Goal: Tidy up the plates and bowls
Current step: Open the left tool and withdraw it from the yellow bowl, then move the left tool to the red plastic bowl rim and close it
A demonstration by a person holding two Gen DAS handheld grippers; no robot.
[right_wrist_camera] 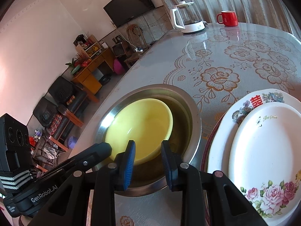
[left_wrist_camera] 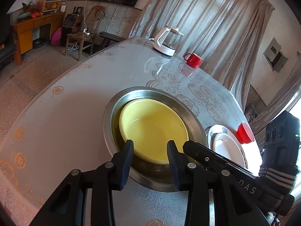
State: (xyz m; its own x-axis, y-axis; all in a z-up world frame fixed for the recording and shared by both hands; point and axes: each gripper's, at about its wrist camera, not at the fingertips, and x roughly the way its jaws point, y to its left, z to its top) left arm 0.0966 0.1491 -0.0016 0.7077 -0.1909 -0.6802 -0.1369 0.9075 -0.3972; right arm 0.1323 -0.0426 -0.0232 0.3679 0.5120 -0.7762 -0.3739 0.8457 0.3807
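Yellow bowl (left_wrist_camera: 153,130), lying tilted inside a round steel basin (left_wrist_camera: 109,113) recessed in the table (left_wrist_camera: 75,98). Left gripper (left_wrist_camera: 149,150): jaws parted to a narrow gap, the bowl's near rim seen between the blue pads (left_wrist_camera: 127,162); neither pad is seen pressing on it, and nothing is held. Right gripper (right_wrist_camera: 148,151): jaws likewise narrowly apart at the same near rim, pads clear of the bowl as far as the view shows, nothing held. Each gripper appears in the other's view, close alongside. To the right of the basin, a plain white plate (right_wrist_camera: 267,150) rests on a larger flowered plate (right_wrist_camera: 242,103). A small red bowl (left_wrist_camera: 244,132) sits just beyond the plates. At the far edge of the table stand a white kettle (right_wrist_camera: 186,18) and a red mug (right_wrist_camera: 228,17).
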